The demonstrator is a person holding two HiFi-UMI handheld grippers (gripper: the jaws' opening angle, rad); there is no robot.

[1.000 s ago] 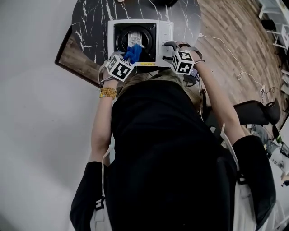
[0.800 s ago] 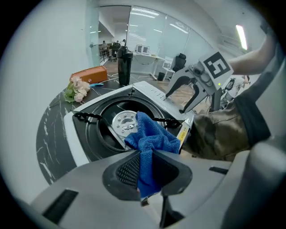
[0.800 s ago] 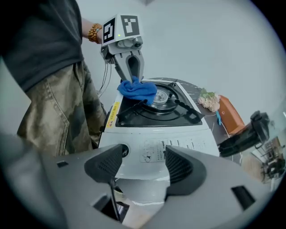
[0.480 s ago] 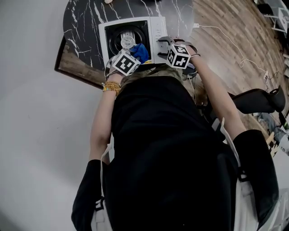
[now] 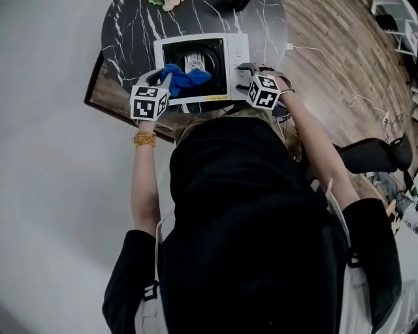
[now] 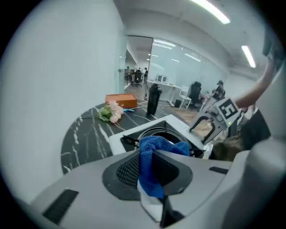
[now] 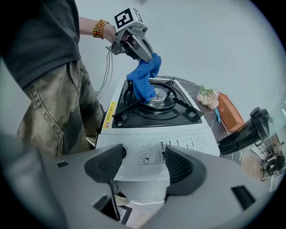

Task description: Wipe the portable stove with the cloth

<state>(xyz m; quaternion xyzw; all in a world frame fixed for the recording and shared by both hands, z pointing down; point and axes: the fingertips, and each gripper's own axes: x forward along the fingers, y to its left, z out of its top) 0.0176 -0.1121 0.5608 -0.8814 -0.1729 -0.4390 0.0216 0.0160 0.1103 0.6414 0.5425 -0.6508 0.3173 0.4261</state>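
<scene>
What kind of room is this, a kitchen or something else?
Probably an open-plan office or lab, not a kitchen: glass partition walls and long ceiling strip lights show behind, a black office chair stands on the wood-look floor, and the white portable stove sits on a black marble-pattern table.

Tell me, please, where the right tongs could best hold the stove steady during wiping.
Probably the white end of the stove, beside the burner, taken from the right. Its straight edge faces the open jaws of the right tongs, and the cloth hangs over the burner, away from that end.
</scene>
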